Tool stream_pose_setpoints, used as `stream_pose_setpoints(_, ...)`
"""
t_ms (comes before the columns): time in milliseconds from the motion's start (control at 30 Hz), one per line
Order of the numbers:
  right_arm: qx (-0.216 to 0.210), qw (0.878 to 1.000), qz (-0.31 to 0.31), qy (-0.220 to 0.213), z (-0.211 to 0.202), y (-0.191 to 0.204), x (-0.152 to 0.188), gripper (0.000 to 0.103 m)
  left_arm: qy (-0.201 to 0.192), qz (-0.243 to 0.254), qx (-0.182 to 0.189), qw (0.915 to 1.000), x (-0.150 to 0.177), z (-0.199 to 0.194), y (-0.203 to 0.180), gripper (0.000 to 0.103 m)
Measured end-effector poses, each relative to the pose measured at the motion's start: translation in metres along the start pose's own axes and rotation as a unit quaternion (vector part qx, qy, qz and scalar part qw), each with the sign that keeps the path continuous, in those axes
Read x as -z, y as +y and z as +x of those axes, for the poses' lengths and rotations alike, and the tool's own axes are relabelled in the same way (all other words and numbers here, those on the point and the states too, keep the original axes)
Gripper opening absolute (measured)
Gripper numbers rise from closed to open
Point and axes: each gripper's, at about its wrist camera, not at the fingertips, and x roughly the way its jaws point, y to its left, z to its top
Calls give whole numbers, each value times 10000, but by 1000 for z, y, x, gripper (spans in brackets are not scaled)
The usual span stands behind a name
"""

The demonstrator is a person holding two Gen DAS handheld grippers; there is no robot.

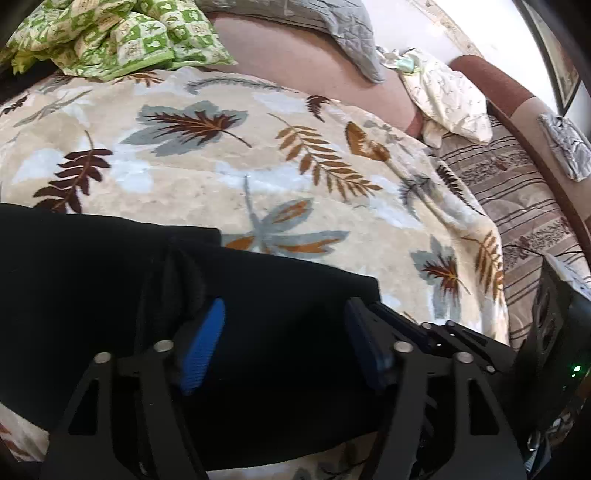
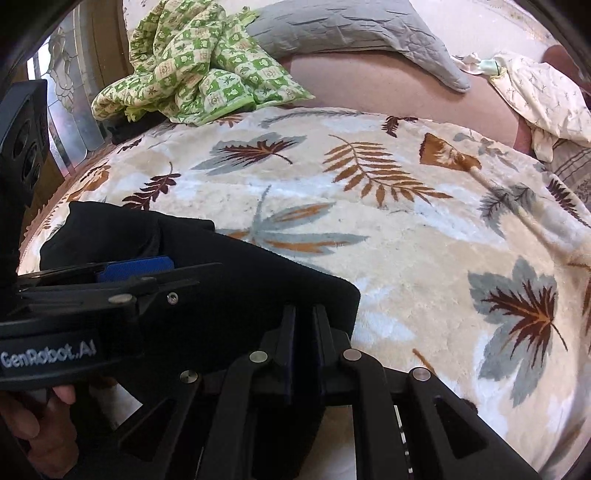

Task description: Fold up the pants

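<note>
Black pants (image 1: 110,280) are laid on a leaf-patterned blanket (image 1: 229,177) spread over a bed, folded into a compact dark block at the blanket's near edge. In the left wrist view the left tool (image 1: 284,343) is seen held wide apart over the pants, with one blue pad (image 1: 203,347) and a darker opposite pad both lying against the black cloth; nothing is clamped between them. The same left tool (image 2: 136,271) is recorded from the side in the right wrist view, where its blue pad is seen resting on the upper fold of the pants (image 2: 229,273), and the holder's hand (image 2: 37,432) is visible at the lower left, a detail not offered by the left wrist view. The right tool (image 2: 304,325) is shown only in the right wrist view: its two fingers are brought nearly together at the near right corner of the pants, with black cloth around them; whether cloth is actually pinched cannot be told. A green checked quilt (image 2: 192,62), a grey pillow (image 2: 351,26) and a pale printed pillow (image 2: 546,92) are listed at the head of the bed in both views. A striped bedcover (image 1: 517,192) beside the blanket and a black device with a green light (image 1: 569,339) are shown in the left wrist view only.
</note>
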Motion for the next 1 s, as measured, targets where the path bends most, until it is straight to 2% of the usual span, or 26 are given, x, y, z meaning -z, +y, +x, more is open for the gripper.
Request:
stream_pose_setpoints(67,-2,10000,15,-34,0,0,1,10,5,5,140,9999,0,0,-2,85)
stream_pose_setpoints(133,-4,10000,25,-81,-1,0,3,10,2,23,197,9998,0,0,-3,87)
stream_pose_setpoints(233,-92,9997,129,-208,-3,-3,5,11,-66,-25,267,9996,0,-1,-3,89)
stream_pose_setpoints(367,-260,9988,198,-373,-9,-8,7,13,-273,-112,541,9981,-1,-15,-2,89)
stream_pose_setpoints(467,-305,9943,593,-827,-25,-22,3,16,-653,-116,903,9937,-4,-40,-2,89)
stream_pose_setpoints(533,-226,9899,766,-1175,-36,-31,2,26,-1089,-222,1226,9862,-10,-70,5,89)
stream_pose_setpoints(600,-53,9851,919,-1452,-44,-41,3,41,-1445,-459,1457,9776,-16,-101,23,89)
stream_pose_setpoints(633,19,9839,995,-1487,-45,-45,4,43,-1639,-602,1516,9729,-19,-120,37,89)
stream_pose_setpoints(733,364,9856,1092,-1237,-33,-55,5,43,-1932,-1287,1605,9593,-17,-164,95,89)
stream_pose_setpoints(833,546,9865,1326,-790,-14,-66,8,43,-1941,-2066,1620,9452,5,-186,163,89)
stream_pose_setpoints(933,560,9853,1512,-568,-3,-74,14,43,-1886,-2825,1548,9277,36,-180,226,89)
stream_pose_setpoints(1000,514,9840,1652,-430,4,-79,20,43,-1850,-3299,1644,9110,56,-165,256,89)
